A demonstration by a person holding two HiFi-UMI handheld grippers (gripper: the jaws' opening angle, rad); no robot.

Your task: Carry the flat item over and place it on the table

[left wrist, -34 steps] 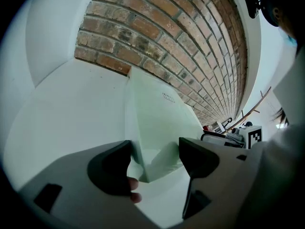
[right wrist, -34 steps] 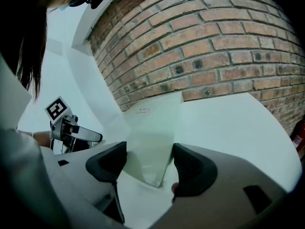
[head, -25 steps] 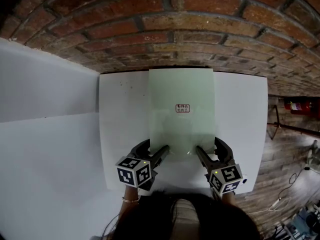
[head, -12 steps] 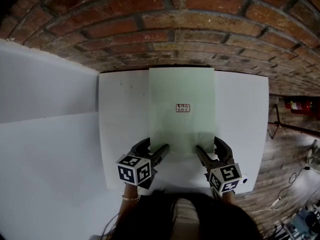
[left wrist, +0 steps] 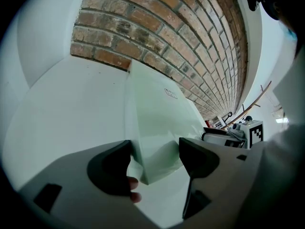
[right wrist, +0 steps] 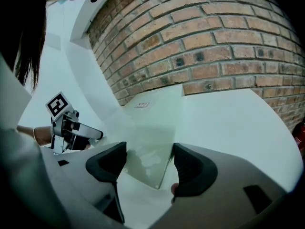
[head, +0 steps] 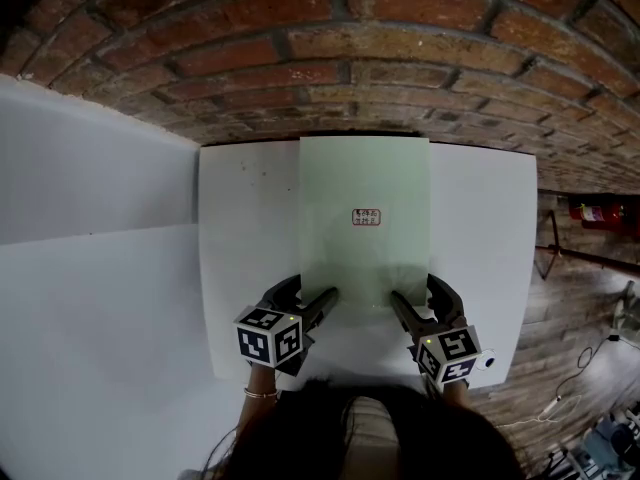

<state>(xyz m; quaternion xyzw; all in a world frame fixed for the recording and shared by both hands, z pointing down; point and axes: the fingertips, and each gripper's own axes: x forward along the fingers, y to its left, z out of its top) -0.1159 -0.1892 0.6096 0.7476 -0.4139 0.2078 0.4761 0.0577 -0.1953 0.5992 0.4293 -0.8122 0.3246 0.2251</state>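
Pale green translucent flat sheet (head: 365, 218) lies on white square table (head: 240, 228), far edge by the brick wall (head: 330, 58) at 12 o'clock. Left gripper (head: 310, 293) has jaws apart round its 7 o'clock corner, right gripper (head: 415, 290) likewise at 5 o'clock

The flat item (head: 364, 183) is a pale, milky green sheet, with a small white label (head: 366, 216) printed in red near its middle. The table (head: 250, 228) is plain white, as is the panel (head: 90, 268) on the left. The far wall (head: 330, 58) is red-brown brick with grey mortar lines. The left gripper (head: 310, 290) and right gripper (head: 416, 290) are grey with black pads (left wrist: 109, 168), and each one's cube (head: 268, 336) bears black-and-white square markers. On the right, the floor (head: 570, 308) is brown wood planking, with a red extinguisher (head: 598, 211)
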